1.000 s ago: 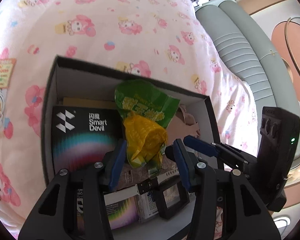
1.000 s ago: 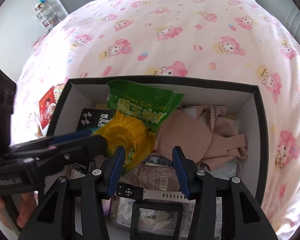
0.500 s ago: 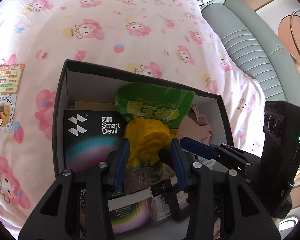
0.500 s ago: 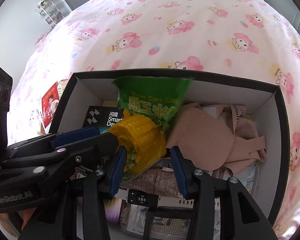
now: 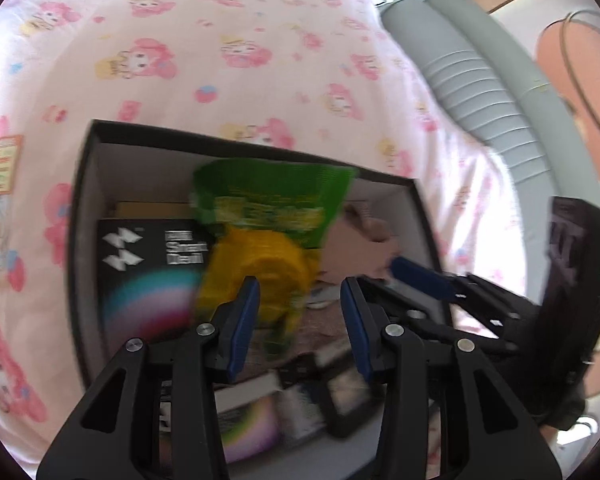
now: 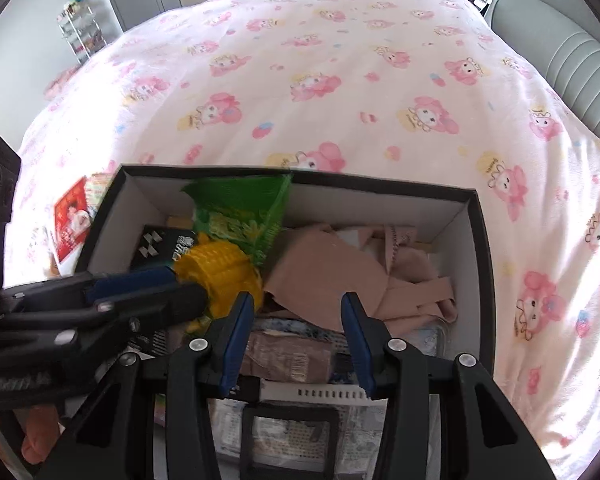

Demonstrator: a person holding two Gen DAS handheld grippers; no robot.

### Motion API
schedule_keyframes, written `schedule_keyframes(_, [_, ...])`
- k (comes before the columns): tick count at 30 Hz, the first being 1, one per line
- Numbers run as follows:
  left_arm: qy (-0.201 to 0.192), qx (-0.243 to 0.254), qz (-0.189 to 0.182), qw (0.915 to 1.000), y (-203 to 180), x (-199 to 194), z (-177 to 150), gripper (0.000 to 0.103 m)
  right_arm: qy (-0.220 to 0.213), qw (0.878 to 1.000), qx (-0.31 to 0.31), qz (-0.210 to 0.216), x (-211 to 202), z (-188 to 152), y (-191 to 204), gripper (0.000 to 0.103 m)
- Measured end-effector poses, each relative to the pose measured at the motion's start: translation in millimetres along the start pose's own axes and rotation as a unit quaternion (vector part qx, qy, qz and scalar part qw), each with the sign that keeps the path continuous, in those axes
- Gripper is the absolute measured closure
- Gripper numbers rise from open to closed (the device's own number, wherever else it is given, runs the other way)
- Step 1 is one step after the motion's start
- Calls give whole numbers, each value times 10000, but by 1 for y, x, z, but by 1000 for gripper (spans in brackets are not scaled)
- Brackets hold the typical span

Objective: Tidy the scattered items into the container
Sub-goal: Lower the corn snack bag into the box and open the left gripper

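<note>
One box (image 6: 482, 264), one corn packet (image 6: 236, 220) (two tools (image 6: 298, 340)).

Both wrist cameras look down, close, into one shared box (image 5: 256, 152).

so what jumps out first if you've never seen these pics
The green and yellow corn snack bag stands out, sticking up in the black box with the left gripper at its yellow end. Around the box spreads the pink cartoon bedsheet, and a beige garment fills the box's right side.

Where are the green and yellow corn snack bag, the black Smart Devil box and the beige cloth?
green and yellow corn snack bag (image 6: 236, 216): right wrist view, green top.
black Smart Devil box (image 5: 148, 264): left wrist view, lid.
beige cloth (image 6: 324, 272): right wrist view, flat middle.
</note>
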State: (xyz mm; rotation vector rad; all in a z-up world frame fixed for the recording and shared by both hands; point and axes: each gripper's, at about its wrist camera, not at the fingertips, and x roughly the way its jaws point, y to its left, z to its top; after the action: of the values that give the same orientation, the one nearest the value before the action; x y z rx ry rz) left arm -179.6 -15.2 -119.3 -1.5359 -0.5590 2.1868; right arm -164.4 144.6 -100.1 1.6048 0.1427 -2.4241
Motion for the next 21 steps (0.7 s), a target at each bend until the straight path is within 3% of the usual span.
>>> schedule_keyframes(3, [-162, -54, 421, 9990, 3, -2, 1, 61, 48, 9999, 34, 100, 6, 1, -1, 62])
schedule_keyframes(8, [-204, -15, 151, 9997, -3, -4, 1, 61, 7, 10000, -25, -36, 11, 4, 0, 62])
schedule_keyframes(12, [11, 31, 106, 9999, -5, 8, 2, 62, 159, 9998, -104, -26, 23, 12, 5, 62])
schedule_keyframes(16, [165, -99, 345, 9992, 2, 17, 3, 65, 302, 9994, -144, 67, 31, 14, 9, 62])
schedule_keyframes(21, [-163, -27, 696, 9974, 0, 9, 5, 62, 59, 9998, -145, -98, 25, 12, 8, 62])
